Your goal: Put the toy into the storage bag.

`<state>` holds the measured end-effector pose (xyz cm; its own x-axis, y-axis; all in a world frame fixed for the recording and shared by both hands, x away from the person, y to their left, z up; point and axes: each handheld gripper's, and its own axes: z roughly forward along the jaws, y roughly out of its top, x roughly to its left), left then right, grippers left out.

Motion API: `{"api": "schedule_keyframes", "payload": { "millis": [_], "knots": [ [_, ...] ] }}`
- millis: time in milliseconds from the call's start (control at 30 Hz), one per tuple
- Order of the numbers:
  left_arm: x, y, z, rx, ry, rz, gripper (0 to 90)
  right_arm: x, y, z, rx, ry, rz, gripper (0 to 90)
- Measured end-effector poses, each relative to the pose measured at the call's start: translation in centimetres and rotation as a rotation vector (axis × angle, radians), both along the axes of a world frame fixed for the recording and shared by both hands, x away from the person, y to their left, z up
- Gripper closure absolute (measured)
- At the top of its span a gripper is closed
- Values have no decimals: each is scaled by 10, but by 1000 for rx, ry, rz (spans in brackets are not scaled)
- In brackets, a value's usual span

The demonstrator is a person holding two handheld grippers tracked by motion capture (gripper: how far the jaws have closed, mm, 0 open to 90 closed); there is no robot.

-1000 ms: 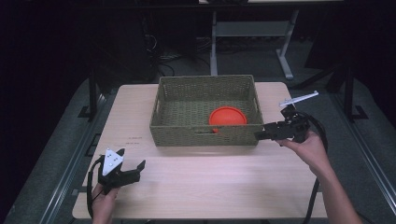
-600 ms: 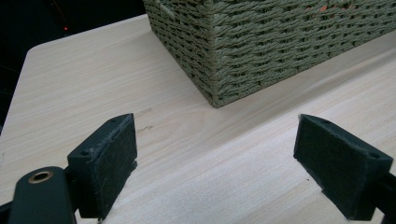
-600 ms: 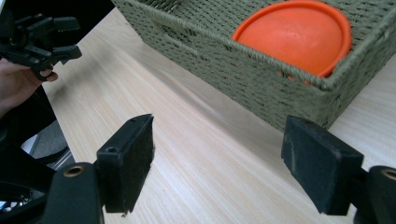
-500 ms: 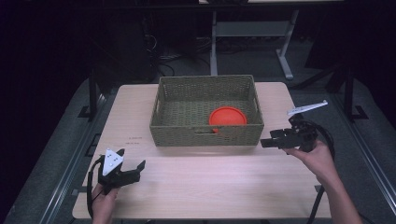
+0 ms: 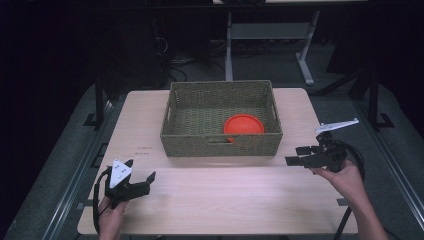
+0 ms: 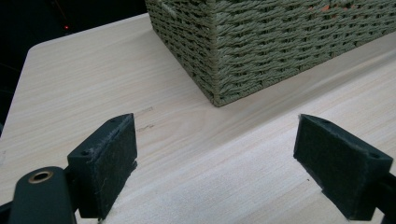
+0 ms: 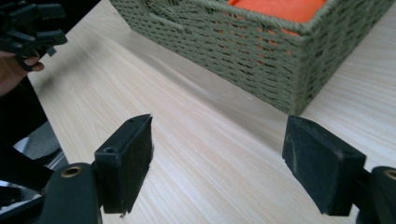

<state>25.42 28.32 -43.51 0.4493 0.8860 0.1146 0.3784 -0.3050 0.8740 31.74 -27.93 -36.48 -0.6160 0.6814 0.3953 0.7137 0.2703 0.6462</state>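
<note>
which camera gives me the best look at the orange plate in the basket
The high view: the orange plate lies whole in the basket's front right corner. The right gripper view shows only part of it over the rim; the left gripper view shows specks through the weave.

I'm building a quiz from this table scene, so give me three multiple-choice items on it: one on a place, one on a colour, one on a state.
1. Where does the round disc lie?
A. on the bare table
B. inside the woven basket
C. between the jaws of the right gripper

2. What colour is the disc?
A. orange
B. blue
C. white

3. How stand the jaws of the left gripper?
A. shut on the disc
B. shut on nothing
C. open with nothing between

Key: 1 B, the high view shows it within the basket walls. 2 A, it shows orange. 3 C, the left gripper view shows bare table between the parted jaws.
</note>
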Motion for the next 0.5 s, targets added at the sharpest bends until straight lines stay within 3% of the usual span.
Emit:
{"api": "schedule_keyframes", "payload": {
  "millis": [267, 500],
  "knots": [
    [0, 0, 0, 10, 0, -5, 128, -7, -7, -14, 2, -2, -12, 234],
    [0, 0, 0, 9, -2, -6, 128, -13, -10, -25, -42, 10, -20, 217]
  ]
}}
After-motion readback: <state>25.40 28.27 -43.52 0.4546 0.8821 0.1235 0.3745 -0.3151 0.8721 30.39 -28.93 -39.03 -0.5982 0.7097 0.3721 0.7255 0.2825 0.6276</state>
